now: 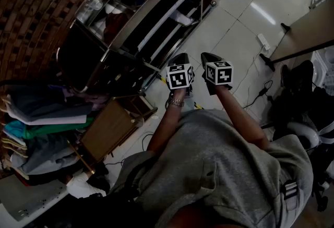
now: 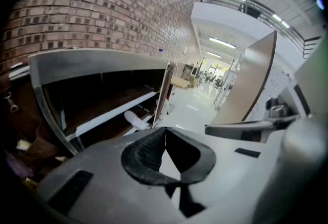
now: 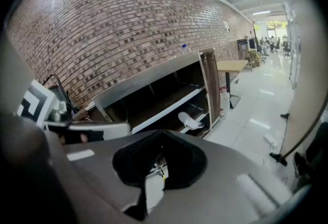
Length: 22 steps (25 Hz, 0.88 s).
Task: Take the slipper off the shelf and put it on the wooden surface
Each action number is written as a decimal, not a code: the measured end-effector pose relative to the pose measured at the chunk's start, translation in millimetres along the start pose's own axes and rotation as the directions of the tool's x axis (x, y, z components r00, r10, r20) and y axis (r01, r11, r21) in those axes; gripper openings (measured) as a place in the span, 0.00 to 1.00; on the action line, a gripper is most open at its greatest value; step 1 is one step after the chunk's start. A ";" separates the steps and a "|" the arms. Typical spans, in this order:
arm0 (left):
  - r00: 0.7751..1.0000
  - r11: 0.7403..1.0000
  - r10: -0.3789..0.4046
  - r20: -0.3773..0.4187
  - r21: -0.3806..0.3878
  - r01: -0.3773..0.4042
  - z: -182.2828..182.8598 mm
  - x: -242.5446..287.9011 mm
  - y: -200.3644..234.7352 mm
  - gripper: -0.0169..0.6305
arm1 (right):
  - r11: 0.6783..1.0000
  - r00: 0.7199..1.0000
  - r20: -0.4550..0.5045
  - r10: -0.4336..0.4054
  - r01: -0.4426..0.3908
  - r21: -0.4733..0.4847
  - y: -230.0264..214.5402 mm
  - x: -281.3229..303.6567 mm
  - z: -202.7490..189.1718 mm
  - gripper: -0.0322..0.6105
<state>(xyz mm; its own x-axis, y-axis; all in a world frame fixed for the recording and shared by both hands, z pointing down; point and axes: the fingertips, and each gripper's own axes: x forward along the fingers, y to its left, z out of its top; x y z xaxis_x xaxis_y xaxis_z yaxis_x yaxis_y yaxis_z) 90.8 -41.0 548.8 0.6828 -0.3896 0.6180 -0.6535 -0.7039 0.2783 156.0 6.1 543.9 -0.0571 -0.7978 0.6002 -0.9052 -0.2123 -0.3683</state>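
A white slipper [image 1: 183,19] lies on the lower board of a long dark shelf unit [image 1: 130,18] standing against the brick wall. The same slipper [image 2: 134,119] shows in the left gripper view, and as the slipper [image 3: 188,120] near the shelf's end post in the right gripper view. My left gripper [image 1: 180,59] and right gripper [image 1: 207,57] are held side by side over the pale floor, well short of the shelf. Both point toward it. Each gripper is shut with its jaw tips touching and nothing between them, as the left gripper [image 2: 165,130] and right gripper [image 3: 163,135] show.
A brown wooden box [image 1: 107,130] stands by the shelf's near end, next to stacked folded clothes [image 1: 36,133]. A wooden-topped table [image 1: 308,34] stands to the right, with a power strip and cables [image 1: 263,42] on the floor beside it. Dark bags [image 1: 295,91] lie at the right.
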 end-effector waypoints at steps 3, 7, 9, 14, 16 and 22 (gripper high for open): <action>1.000 0.997 -0.006 0.024 0.078 0.004 55.3 32.0 19.4 0.03 | 1.000 1.000 0.004 0.005 -0.005 0.006 0.2 43.4 45.7 0.05; 0.999 0.996 -0.033 -0.011 0.080 0.034 77.7 73.1 29.5 0.03 | 0.999 0.999 0.014 0.039 -0.039 0.031 -0.8 81.0 88.2 0.05; 0.997 0.996 -0.054 -0.054 0.068 0.057 71.8 91.9 23.5 0.03 | 0.998 0.999 -0.010 0.038 -0.037 0.043 -12.6 91.0 93.5 0.05; 0.989 0.994 -0.077 -0.123 0.070 0.086 61.6 130.2 3.1 0.03 | 0.992 0.997 -0.068 0.031 -0.022 0.126 -61.6 114.2 86.5 0.05; 0.988 0.995 -0.075 -0.132 0.062 0.083 61.5 137.8 -1.3 0.03 | 0.989 0.996 -0.073 0.056 -0.045 0.141 -71.6 122.4 87.6 0.05; 0.988 0.999 -0.023 -0.154 0.040 0.030 52.6 159.0 22.7 0.03 | 0.984 0.991 -0.059 0.121 -0.112 0.137 -85.5 174.2 84.6 0.10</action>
<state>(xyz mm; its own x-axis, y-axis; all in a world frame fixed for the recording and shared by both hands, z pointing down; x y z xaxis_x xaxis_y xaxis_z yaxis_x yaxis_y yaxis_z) 201.6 -150.2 614.7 0.6395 -0.2770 0.7172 -0.6194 -0.7382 0.2672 259.1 -162.5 619.8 -0.1908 -0.7831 0.5920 -0.8268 -0.1969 -0.5269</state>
